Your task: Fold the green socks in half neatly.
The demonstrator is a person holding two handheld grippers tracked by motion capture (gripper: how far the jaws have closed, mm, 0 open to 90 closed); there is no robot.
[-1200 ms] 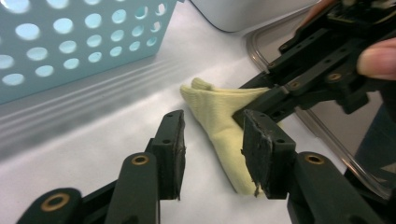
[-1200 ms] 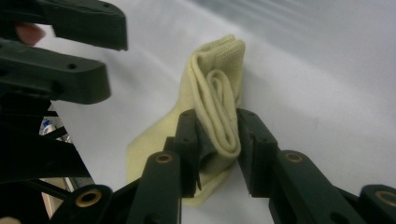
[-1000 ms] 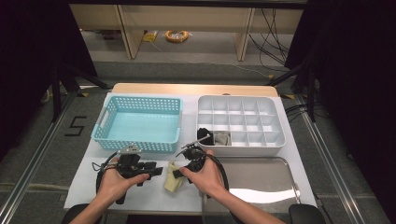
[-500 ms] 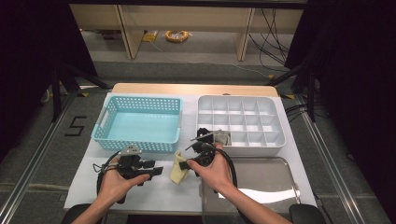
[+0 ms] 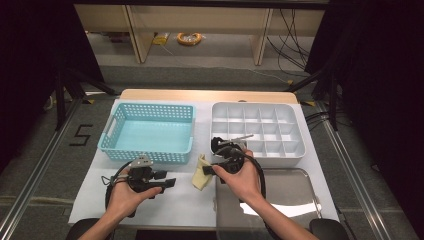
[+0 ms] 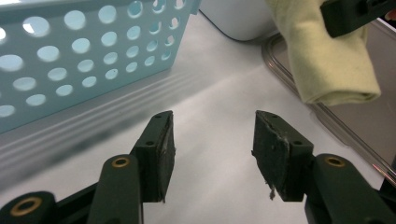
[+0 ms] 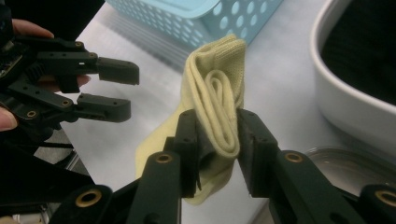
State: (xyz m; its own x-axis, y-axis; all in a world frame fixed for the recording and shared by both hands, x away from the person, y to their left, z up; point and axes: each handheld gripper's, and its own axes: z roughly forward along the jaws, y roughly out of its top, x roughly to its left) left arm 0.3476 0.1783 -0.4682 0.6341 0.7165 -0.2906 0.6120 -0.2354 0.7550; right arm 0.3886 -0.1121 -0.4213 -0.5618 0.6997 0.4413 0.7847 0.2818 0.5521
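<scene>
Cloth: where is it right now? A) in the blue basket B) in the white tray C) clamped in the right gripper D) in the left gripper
C: the right gripper has its pads pressed on the folded cloth; the left gripper is open with nothing between its jaws.

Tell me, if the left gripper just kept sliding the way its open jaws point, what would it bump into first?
Probably the folded yellow cloth that the right gripper holds pinched above the table. The left gripper, its jaws just opened and empty, points across bare white table toward it, though depth is hard to judge and it might pass beneath, reaching the metal tray.

yellow cloth (image 7: 212, 121) lower part hidden behind jaws, basket (image 6: 70, 56) cut off
</scene>
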